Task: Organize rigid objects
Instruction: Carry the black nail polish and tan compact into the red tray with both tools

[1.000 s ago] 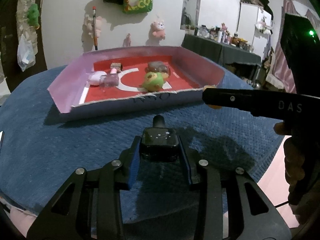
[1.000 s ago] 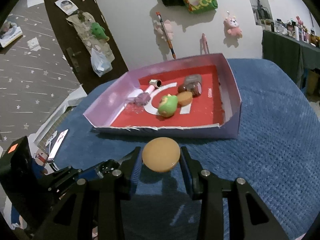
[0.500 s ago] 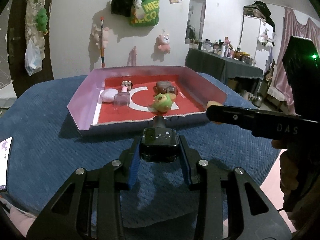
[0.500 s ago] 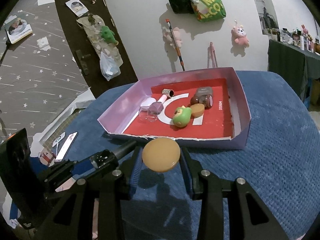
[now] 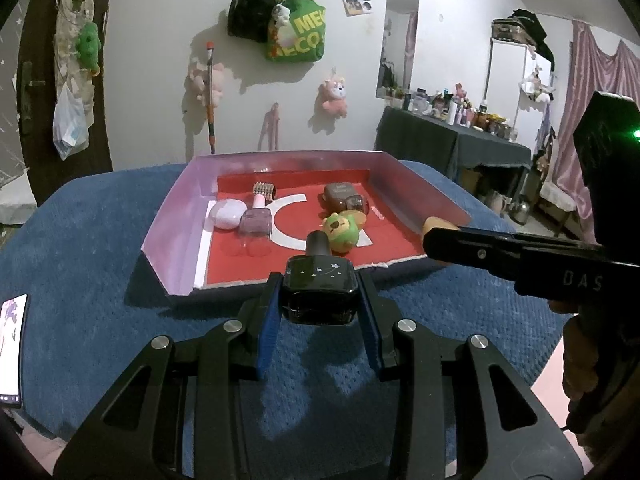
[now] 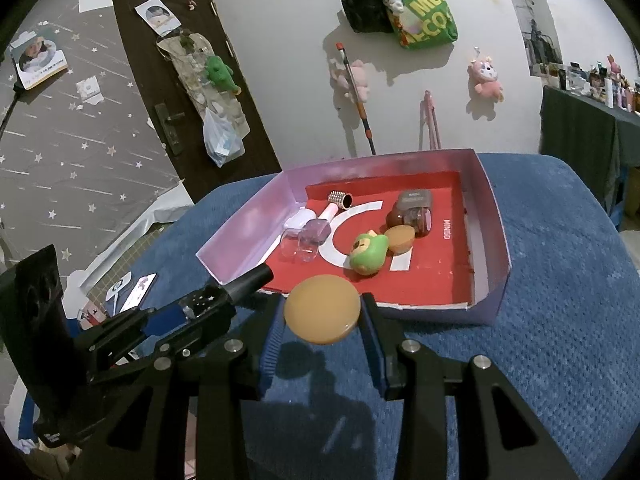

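Note:
My left gripper (image 5: 319, 304) is shut on a black box-shaped bottle with white stars (image 5: 319, 294), held above the blue cloth just before the tray's near wall. My right gripper (image 6: 322, 320) is shut on a round tan disc (image 6: 322, 309), held near the tray's near edge. The open tray (image 5: 176, 240) has purple walls and a red floor. In it lie a green toy (image 5: 341, 232), a brown case (image 5: 340, 196), a lilac bottle (image 5: 256, 224), a white pebble (image 5: 226, 215) and a pink roller (image 5: 262, 196). The tray also shows in the right wrist view (image 6: 488, 216).
The tray stands on a round table under a blue cloth (image 5: 88, 264). A phone (image 5: 12, 336) lies at the table's left edge. The right gripper's body (image 5: 520, 256) reaches across on the right. A dark side table with bottles (image 5: 452, 136) stands behind.
Both grippers have risen and moved closer to the tray with their objects still held. The tray now sits lower and larger in both views.

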`<state>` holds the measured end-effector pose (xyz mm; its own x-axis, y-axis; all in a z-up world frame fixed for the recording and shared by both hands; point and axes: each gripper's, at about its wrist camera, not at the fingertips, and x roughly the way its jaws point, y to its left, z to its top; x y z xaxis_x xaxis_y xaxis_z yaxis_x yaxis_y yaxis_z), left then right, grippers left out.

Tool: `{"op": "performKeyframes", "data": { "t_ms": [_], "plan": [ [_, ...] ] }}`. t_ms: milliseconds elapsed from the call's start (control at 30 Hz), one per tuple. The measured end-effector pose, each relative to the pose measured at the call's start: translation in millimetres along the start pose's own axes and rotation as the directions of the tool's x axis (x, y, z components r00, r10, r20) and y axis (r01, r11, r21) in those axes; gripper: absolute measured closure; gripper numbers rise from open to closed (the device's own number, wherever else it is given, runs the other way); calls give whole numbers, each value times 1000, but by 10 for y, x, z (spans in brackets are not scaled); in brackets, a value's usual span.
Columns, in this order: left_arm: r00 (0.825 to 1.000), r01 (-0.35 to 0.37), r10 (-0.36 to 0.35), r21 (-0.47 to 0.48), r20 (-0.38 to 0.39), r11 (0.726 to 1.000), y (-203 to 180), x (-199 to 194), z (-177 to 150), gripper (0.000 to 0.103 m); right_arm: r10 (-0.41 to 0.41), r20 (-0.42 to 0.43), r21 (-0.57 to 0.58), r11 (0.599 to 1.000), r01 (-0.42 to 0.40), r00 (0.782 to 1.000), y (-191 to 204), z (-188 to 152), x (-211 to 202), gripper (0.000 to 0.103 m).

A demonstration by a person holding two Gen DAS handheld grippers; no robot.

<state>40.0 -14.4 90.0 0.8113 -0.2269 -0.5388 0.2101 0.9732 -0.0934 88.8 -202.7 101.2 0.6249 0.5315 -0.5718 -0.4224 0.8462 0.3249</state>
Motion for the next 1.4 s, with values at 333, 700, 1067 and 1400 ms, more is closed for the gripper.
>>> {"op": "performKeyframes", "data": {
  "t_ms": [333, 700, 1067, 1400],
  "plan": [
    [1000, 9, -9, -1, 0, 1000, 34, 126, 124, 69, -10, -4, 5, 1000, 10, 1000, -93, 117, 129, 63],
    [999, 30, -30, 6, -16, 1000, 102, 362, 311, 69, -54, -41, 5, 998, 55, 998, -255, 239, 395, 63],
    [994, 38, -41, -32, -106, 999, 240, 761, 284, 69, -131, -113, -20, 991, 129, 985, -384, 292, 720, 63],
    [986, 19, -25, -40, -165, 999, 340, 1026, 235, 69, -179, -151, -46, 984, 174, 972, -424, 309, 920, 63]
  ]
}}
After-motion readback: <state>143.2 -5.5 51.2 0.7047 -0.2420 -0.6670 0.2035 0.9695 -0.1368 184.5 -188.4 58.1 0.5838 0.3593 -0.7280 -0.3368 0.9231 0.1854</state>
